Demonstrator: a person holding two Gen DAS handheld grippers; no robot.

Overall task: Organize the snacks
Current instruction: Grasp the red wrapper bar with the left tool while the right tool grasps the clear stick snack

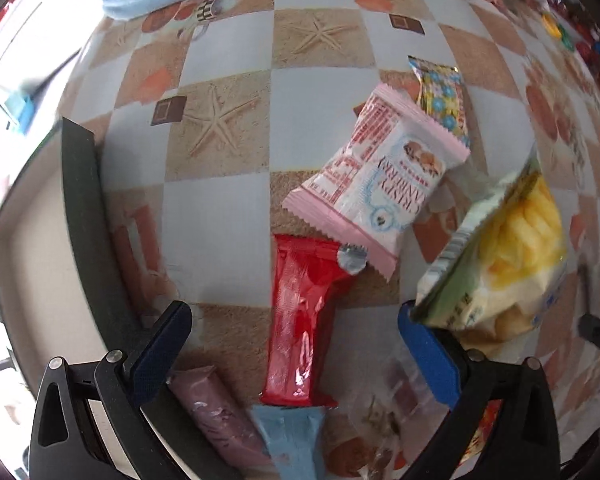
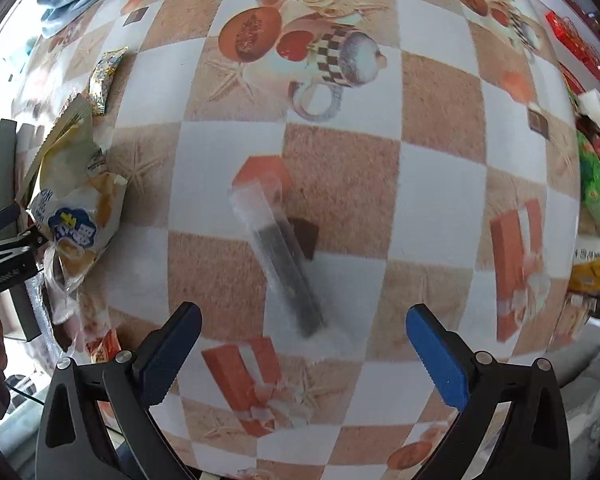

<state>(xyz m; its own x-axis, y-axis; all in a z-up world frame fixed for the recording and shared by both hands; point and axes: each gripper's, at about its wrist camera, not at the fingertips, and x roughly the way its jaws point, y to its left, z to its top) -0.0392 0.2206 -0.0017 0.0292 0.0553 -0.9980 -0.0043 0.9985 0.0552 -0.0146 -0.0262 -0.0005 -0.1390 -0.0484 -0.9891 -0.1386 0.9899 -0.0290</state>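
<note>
My left claw [image 1: 294, 344] is spread wide over the bench [image 1: 216, 208] — a red wrapped bar [image 1: 300, 320] lies between its fingers at lower centre, with a pink-and-white cracker packet [image 1: 376, 184] above it. A yellow snack bag [image 1: 508, 248] leans against the blue finger at right. My right claw [image 2: 302, 354] also gapes, gripping nothing — a clear sleeve with a dark stick [image 2: 284, 264] lies mid-frame ahead of it.
</note>
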